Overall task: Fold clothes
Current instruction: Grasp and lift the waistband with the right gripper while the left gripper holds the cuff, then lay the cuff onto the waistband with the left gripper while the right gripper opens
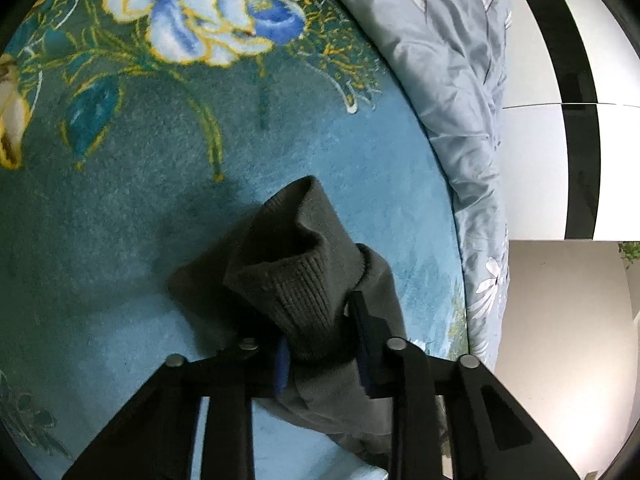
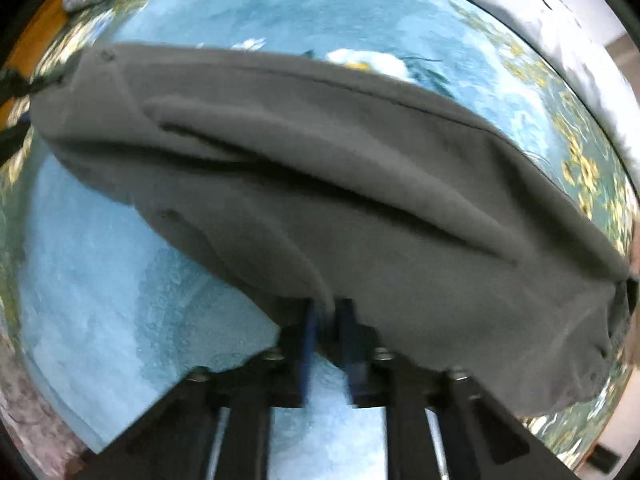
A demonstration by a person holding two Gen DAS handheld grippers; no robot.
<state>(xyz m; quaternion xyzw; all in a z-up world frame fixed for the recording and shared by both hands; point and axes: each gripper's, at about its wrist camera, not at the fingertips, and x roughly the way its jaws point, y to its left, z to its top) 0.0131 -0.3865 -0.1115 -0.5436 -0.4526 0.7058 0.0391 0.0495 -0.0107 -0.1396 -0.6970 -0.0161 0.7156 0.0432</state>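
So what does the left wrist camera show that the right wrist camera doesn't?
Only the left wrist view shows the ribbed cuff bunched in the left gripper, a big blue flower on the blanket, and a grey quilt. Only the right wrist view shows the garment's broad body spread wide from the right gripper. Both show the grey garment over the blue blanket.

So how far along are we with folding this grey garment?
Early stage. Done: both grippers have a grip. The left gripper is clamped on the ribbed cuff, and the right gripper pinches an edge of the grey garment. In hand: it is lifted and spread over the blue floral blanket. Left: no fold is visible yet; laying flat and folding remain.
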